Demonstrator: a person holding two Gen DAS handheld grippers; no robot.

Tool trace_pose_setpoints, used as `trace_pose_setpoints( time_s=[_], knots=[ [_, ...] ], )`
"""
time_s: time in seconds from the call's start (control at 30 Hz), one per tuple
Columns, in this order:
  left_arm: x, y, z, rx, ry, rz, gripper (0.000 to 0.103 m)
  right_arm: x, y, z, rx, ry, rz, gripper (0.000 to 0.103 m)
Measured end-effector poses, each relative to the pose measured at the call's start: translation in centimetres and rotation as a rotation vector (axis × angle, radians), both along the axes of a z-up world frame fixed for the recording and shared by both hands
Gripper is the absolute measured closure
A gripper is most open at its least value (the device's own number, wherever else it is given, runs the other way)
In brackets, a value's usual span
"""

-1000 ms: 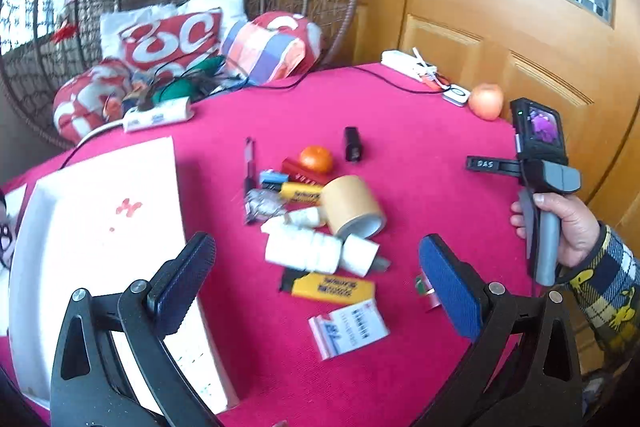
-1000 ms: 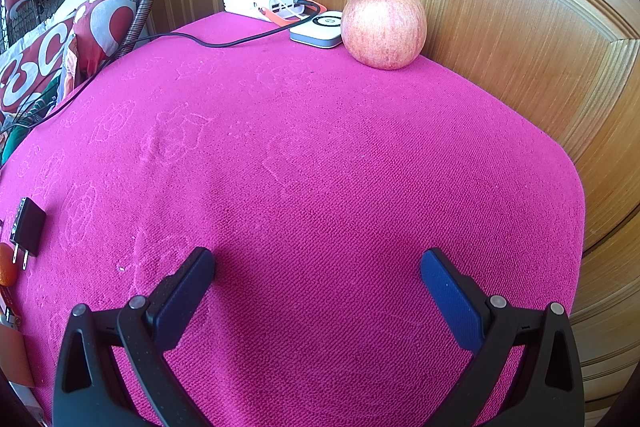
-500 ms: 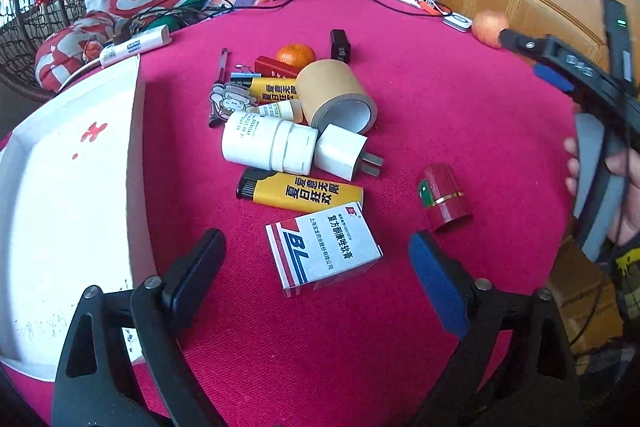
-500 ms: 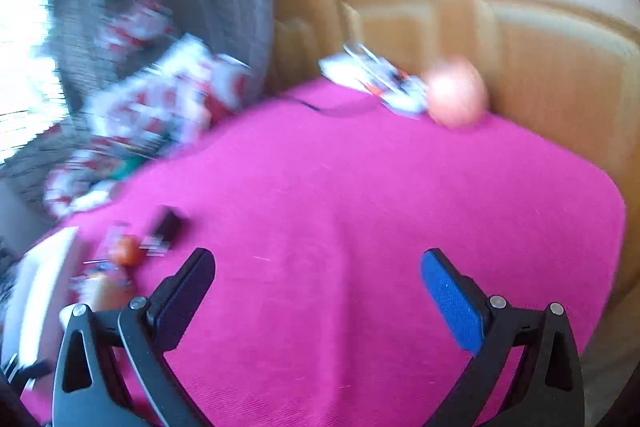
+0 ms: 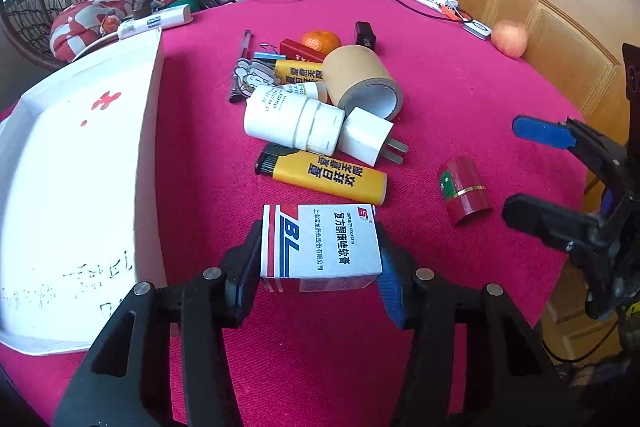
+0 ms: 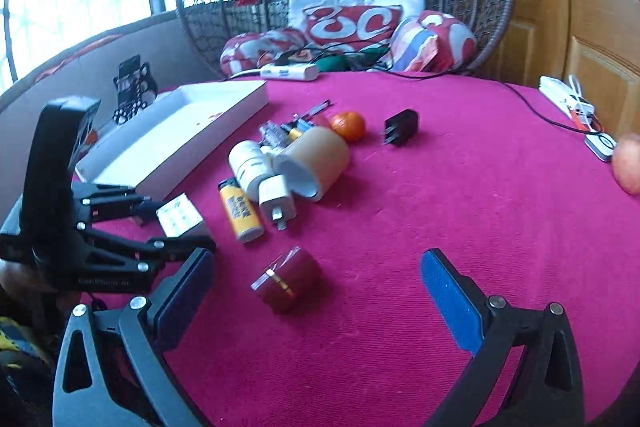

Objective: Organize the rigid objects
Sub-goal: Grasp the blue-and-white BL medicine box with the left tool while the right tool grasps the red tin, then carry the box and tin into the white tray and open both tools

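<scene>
Left wrist: left hand-held gripper jaws just closed onto medicine box, lower centre; light, crushable cardboard, so grip its side faces gently.

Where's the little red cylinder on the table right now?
In the left wrist view the red cylinder lies on its side on the pink cloth, right of the yellow lighter, apart from the pile.
</scene>
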State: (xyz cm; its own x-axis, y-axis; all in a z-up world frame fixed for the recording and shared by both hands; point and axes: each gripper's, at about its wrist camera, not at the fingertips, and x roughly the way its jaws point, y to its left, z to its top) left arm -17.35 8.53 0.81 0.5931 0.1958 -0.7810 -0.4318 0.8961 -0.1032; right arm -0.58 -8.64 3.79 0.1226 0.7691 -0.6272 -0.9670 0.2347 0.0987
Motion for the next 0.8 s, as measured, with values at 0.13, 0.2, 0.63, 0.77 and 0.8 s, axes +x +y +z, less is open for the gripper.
trace_pose_setpoints(
  time_s=[0.13,0.2,0.63,0.77,0.8],
  knots=[
    [-0.4,-0.3,0.9,0.049,-0.014,0.026,0.052,-1.2,1.5,-0.8,-0.057,0.025,0.06,0.015],
    [-0.6,-0.3,1.3,0.06,-0.025,0.036,0.052,-1.4,2.5,-1.4,-0.097,0.039,0.075,0.028],
    [-1.5,-0.3,2.2,0.107,-0.057,0.068,0.052,0.1,1.4,-1.3,-0.077,0.105,0.004,0.056],
    [-1.8,-0.3,2.5,0.111,-0.067,0.074,0.052,0.5,1.0,-0.2,-0.04,0.112,-0.015,0.056],
    [-1.9,-0.3,2.5,0.112,-0.07,0.074,0.052,0.6,1.0,0.1,-0.029,0.113,-0.018,0.056]
  ],
)
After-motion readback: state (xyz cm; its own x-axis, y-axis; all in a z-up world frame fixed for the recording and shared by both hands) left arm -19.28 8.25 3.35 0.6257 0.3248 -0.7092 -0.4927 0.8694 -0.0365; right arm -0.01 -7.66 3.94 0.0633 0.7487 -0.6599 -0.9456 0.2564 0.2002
